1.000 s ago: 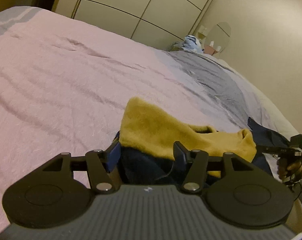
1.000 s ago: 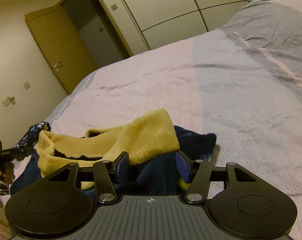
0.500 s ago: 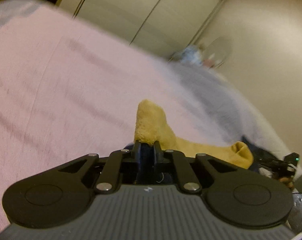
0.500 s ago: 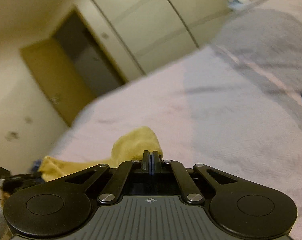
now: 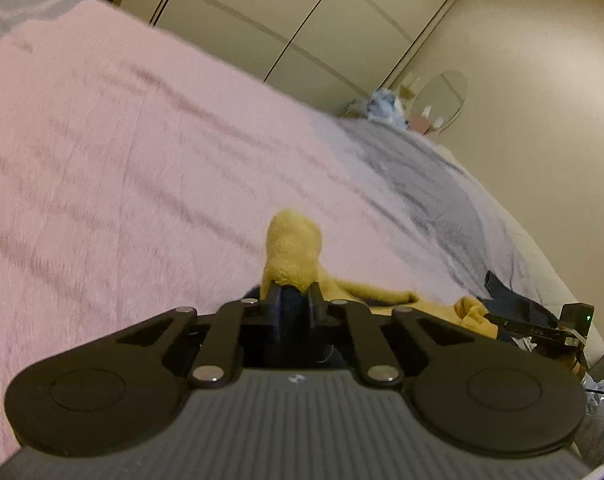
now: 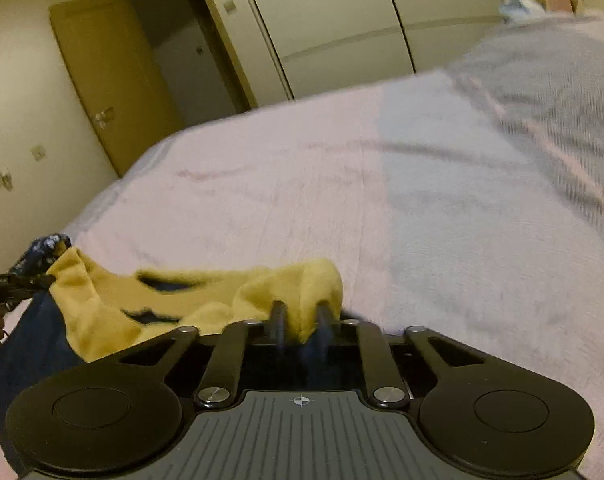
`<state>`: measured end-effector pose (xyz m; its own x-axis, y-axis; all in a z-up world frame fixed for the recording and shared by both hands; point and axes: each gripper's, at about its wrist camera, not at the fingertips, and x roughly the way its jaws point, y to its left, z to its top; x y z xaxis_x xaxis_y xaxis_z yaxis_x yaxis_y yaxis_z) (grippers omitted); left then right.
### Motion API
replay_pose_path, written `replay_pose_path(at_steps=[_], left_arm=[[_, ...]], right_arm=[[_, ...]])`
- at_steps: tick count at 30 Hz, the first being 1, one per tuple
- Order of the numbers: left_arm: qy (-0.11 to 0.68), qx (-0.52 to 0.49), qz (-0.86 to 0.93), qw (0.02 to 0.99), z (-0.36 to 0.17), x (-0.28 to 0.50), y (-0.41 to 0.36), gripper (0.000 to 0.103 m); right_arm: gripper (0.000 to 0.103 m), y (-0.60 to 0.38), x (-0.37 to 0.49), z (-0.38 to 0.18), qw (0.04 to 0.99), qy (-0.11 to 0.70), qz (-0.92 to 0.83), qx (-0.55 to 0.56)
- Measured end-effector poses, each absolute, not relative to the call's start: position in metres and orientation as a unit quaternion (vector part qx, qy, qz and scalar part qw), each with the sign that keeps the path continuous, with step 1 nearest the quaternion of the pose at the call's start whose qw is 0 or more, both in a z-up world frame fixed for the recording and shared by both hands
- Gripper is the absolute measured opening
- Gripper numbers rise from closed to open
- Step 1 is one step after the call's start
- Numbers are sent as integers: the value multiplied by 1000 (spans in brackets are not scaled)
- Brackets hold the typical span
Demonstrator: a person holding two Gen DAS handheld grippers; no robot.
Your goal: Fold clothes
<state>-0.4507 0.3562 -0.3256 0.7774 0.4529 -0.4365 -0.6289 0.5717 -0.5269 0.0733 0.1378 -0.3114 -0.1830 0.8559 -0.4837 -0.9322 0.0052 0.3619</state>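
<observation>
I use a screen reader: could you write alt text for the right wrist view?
The right gripper pinches a fold of a yellow-lined navy fleece garment above a pink and grey bedspread. The garment trails left; a wardrobe and wooden door stand behind.

Bed [image 5: 122, 152] with pink cover, grey band [image 5: 418, 176] toward far end. Cream fitted wardrobe [image 5: 286, 28] with curved panel seams along far side. Oval mirror [image 5: 442, 98] against beige wall [image 5: 542, 80]. Wooden door [image 6: 114, 84] with lever handle, ajar. Wall switches [image 6: 0, 180] beside it. Warm, dim light.
</observation>
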Motion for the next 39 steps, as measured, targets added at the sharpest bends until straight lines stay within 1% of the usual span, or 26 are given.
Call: replay_pose_path(at_steps=[3, 5, 7, 9, 11, 13, 14, 16, 18, 19, 21, 22, 23, 27, 30, 31, 33, 34, 35, 36, 39], left_arm=[[116, -335, 318, 880, -322, -448, 363, 9], [113, -339, 328, 875, -325, -443, 371, 9], [128, -348, 337, 865, -336, -436, 381, 9], [145, -358, 345, 855, -348, -428, 390, 9], [162, -368, 354, 844, -360, -421, 400, 11], [172, -372, 358, 839, -363, -421, 403, 14], [176, -374, 359, 837, -364, -422, 405, 15], [161, -366, 365, 841, -352, -430, 404, 16], [184, -349, 352, 849, -346, -414, 400, 16], [199, -339, 344, 853, -343, -405, 398, 19], [229, -320, 327, 860, -339, -386, 393, 32], [243, -310, 318, 862, -336, -376, 391, 41], [258, -300, 309, 865, -334, -367, 389, 45], [316, -258, 272, 872, -324, -328, 379, 50], [358, -226, 244, 873, -316, -299, 372, 50], [371, -215, 234, 873, -314, -290, 370, 48], [406, -194, 229, 863, -332, -278, 366, 39], [417, -177, 232, 861, -340, -275, 362, 18], [417, -162, 234, 863, -343, -275, 356, 2], [413, -148, 236, 867, -345, -276, 350, 2], [382, -92, 251, 885, -335, -284, 330, 1]], right_arm=[[12, 131, 88, -301, 648, 305, 698, -24], [12, 135, 96, -300, 664, 306, 682, -21], [12, 143, 98, -307, 675, 314, 667, -32], [12, 151, 98, -319, 680, 330, 653, -40], [13, 163, 102, -336, 679, 377, 628, -45], [27, 171, 104, -349, 680, 407, 607, -51], [42, 170, 104, -349, 686, 403, 603, -49], [43, 162, 103, -337, 691, 376, 616, -45], [43, 159, 100, -320, 684, 351, 637, -52], [43, 161, 98, -312, 676, 343, 649, -61], [43, 167, 89, -299, 652, 331, 677, -90], [43, 174, 81, -297, 631, 327, 694, -117], [44, 181, 72, -295, 608, 323, 711, -144], [44, 210, 36, -303, 550, 299, 740, -246], [44, 225, 23, -311, 529, 293, 748, -272], [44, 229, 20, -314, 524, 296, 749, -276], [44, 236, 16, -321, 515, 302, 750, -286], [44, 240, 16, -325, 512, 307, 747, -292], [29, 242, 16, -328, 512, 308, 745, -296], [9, 241, 15, -331, 513, 305, 745, -298], [5, 227, 10, -327, 522, 258, 756, -299]])
